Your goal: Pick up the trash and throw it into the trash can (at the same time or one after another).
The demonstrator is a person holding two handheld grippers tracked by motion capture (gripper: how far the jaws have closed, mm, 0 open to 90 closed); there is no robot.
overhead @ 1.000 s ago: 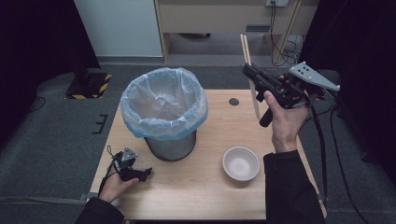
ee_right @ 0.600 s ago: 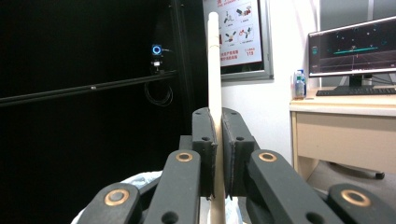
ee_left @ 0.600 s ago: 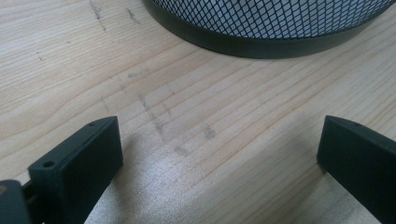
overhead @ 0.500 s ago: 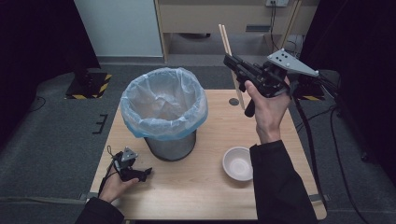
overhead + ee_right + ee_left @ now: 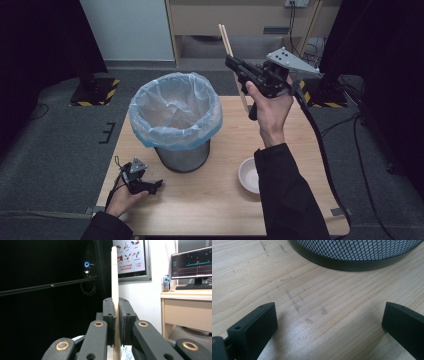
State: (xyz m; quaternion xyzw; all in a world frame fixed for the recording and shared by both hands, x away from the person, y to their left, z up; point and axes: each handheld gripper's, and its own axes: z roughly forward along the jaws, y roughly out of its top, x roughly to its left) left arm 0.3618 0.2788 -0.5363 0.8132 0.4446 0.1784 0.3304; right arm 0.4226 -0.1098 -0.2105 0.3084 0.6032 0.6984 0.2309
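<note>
1. My right gripper (image 5: pixel 239 67) is raised above the far side of the tabletop (image 5: pixel 225 200), held up in my right hand (image 5: pixel 270 107), with its jaws pointing toward the bin side.
2. Its jaws are pressed together on a pair of chopsticks (image 5: pixel 231 55); in the right gripper view the pale sticks (image 5: pixel 115 277) stand upright between the two pads and rise well above them.
3. In the high view the chopsticks run steeply, the upper ends tilted away from me and the lower ends passing down beside my fingers.
4. My left gripper (image 5: pixel 150 186) rests low at the near left corner of the tabletop, in my left hand (image 5: pixel 122 197).
5. Its jaws stand wide apart with nothing between them; the left gripper view shows bare wood grain in the gap.
6. The mesh waste bin (image 5: pixel 176 122), lined with a light blue bag, stands just beyond my left gripper; its dark base rim (image 5: pixel 352 262) is near.
7. A small white bowl (image 5: pixel 248 175) sits on the tabletop beside my right sleeve.
</note>
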